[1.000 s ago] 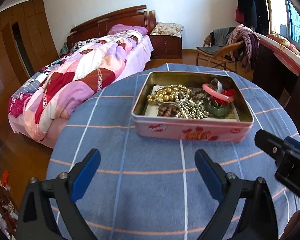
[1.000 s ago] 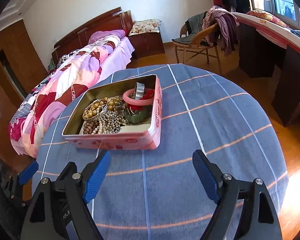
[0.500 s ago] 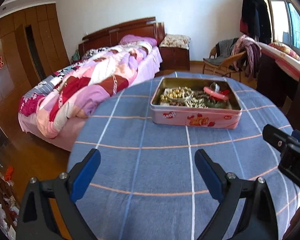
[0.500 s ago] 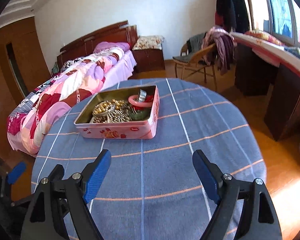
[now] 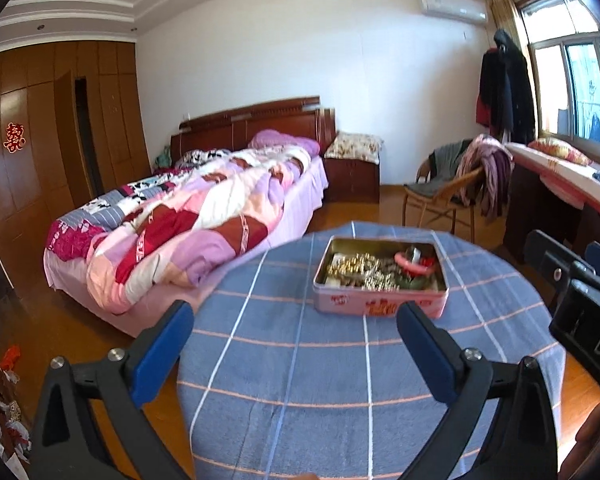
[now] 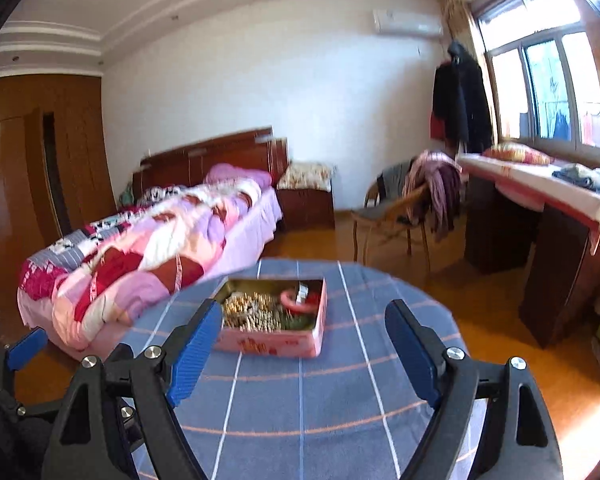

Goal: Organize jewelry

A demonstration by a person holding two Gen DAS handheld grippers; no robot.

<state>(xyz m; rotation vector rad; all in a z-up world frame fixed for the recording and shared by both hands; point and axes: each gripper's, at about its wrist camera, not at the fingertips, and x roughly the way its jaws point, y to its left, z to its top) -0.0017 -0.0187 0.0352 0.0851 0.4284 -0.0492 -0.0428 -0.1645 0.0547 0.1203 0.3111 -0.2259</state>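
A pink tin (image 5: 380, 304) (image 6: 272, 344) stands on a round table under a blue checked cloth (image 5: 300, 360) (image 6: 300, 400). Inside lie gold bead strands (image 5: 352, 264), a pink bangle (image 5: 414, 266) (image 6: 294, 302) and a green bangle (image 6: 296, 323), tangled together. My left gripper (image 5: 294, 326) hovers well back from the tin, its jaws still opening wide with nothing between them. My right gripper (image 6: 302, 322) also stands open and empty, short of the tin. The right gripper's body shows at the right edge of the left wrist view.
A bed with a patchwork quilt (image 5: 188, 220) lies left of the table. A wicker chair draped with clothes (image 5: 456, 192) and a dark desk (image 6: 540, 240) under the window stand to the right. Wooden wardrobes (image 5: 40, 140) line the left wall.
Both grippers have drawn back and risen, tilting up, so the tin looks smaller and farther and more of the room shows. The left jaws stand a little wider.
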